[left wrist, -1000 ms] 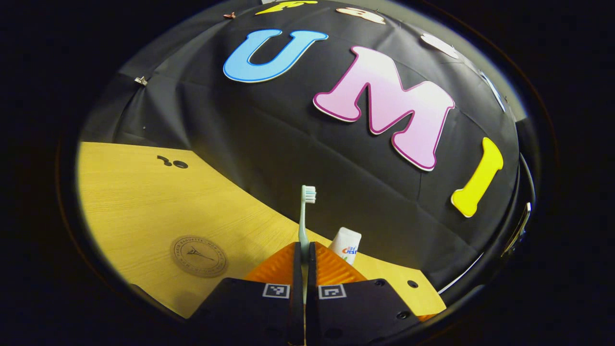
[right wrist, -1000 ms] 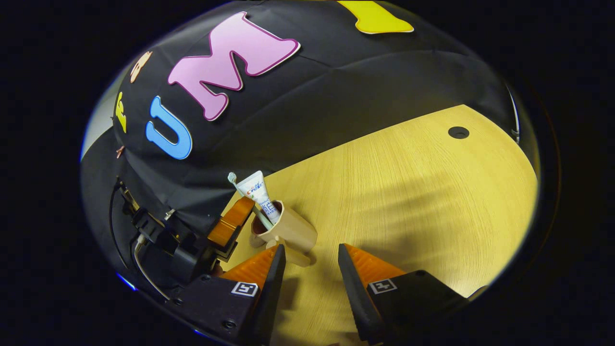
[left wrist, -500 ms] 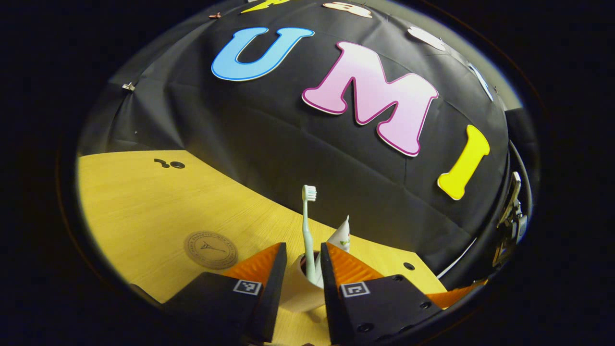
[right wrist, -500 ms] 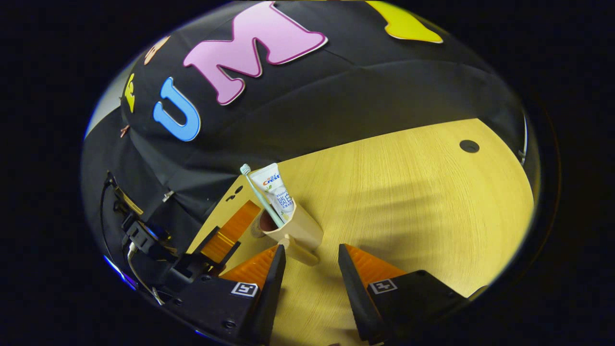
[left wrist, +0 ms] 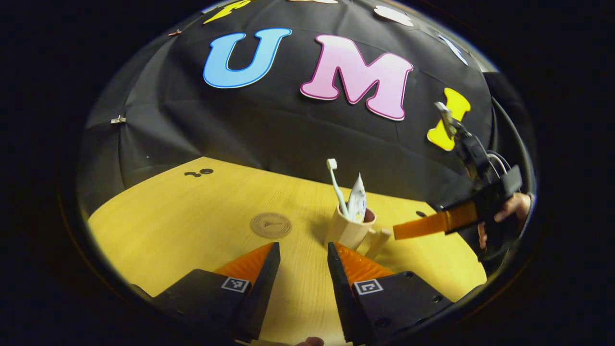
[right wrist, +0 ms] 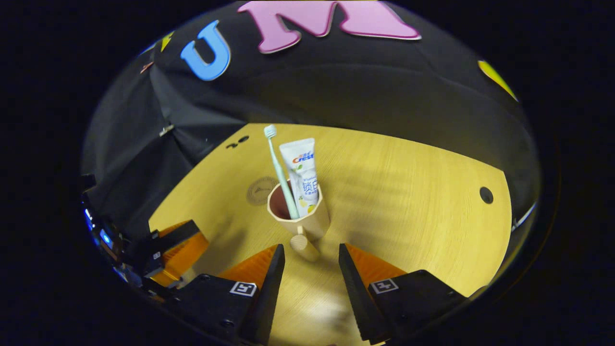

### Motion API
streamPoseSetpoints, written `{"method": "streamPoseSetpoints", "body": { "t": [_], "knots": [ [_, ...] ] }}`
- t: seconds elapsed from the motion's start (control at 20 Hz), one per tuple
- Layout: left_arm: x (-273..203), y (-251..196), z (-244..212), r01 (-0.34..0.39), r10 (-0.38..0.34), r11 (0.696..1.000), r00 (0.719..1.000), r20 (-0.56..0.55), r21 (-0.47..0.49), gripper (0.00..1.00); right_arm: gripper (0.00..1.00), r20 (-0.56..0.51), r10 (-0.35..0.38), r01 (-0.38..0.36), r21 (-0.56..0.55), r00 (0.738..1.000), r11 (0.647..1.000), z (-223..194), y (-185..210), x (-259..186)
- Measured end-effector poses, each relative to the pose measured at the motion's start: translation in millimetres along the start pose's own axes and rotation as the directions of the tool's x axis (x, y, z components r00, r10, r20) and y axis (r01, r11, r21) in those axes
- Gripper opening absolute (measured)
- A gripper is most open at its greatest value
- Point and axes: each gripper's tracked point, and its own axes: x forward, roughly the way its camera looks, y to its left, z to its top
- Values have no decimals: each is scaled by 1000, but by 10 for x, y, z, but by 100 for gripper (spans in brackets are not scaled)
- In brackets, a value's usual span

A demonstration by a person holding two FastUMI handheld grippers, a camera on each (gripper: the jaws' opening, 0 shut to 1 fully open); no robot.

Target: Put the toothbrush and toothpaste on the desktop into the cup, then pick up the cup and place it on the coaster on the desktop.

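The cup (right wrist: 300,218) stands mid-bench (right wrist: 408,192), well clear of every edge, with bare wood all round and the coaster (left wrist: 270,225) just beside it. It is tan with a stubby handle and holds the toothbrush (right wrist: 280,168) and toothpaste (right wrist: 302,173) upright. The left gripper (left wrist: 299,250) and right gripper (right wrist: 310,252) both have their fingers released, grasping nothing.

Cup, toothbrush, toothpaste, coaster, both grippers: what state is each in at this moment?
Cup: upright on the desktop, off the coaster, handle towards the right gripper.
Toothbrush: standing in cup, bristles up.
Toothpaste: standing in cup.
Coaster: bare.
Left gripper: open, holding nothing.
Right gripper: open, facing the cup's handle.
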Motion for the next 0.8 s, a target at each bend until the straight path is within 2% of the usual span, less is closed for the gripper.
{"method": "streamPoseSetpoints", "body": {
  "t": [0.1, 0.25, 0.45, 0.65, 0.7, 0.75, 0.8],
  "knots": [
    [-222, 122, -42, -14, 14, 1000, 1000, -21, -5, 64, 70, -47, -9, 6, -54, 999, 999, -28, 73, 126],
    [-466, 275, -88, -36, 36, 999, 999, -35, 9, 65, 70, -93, -58, 46, -125, 994, 991, -48, 61, 258],
    [-689, 411, -82, -51, 51, 999, 998, -37, 0, 65, 70, -139, -77, 60, -122, 987, 991, -54, 76, 416],
    [-812, 478, -48, -62, 60, 997, 998, -29, -51, 64, 67, -135, -104, 83, -150, 985, 985, 30, 53, 503],
    [-831, 497, -39, -65, 63, 996, 998, -28, -57, 64, 74, -141, -107, 85, -155, 984, 984, 30, 54, 521],
    [-838, 512, -44, -67, 65, 996, 997, -28, -58, 65, 65, -157, -113, 88, -156, 981, 984, 14, 65, 541],
    [-848, 535, -42, -70, 68, 996, 997, -29, -57, 64, 62, -173, -120, 93, -155, 978, 984, -13, 68, 547]
  ]
}}
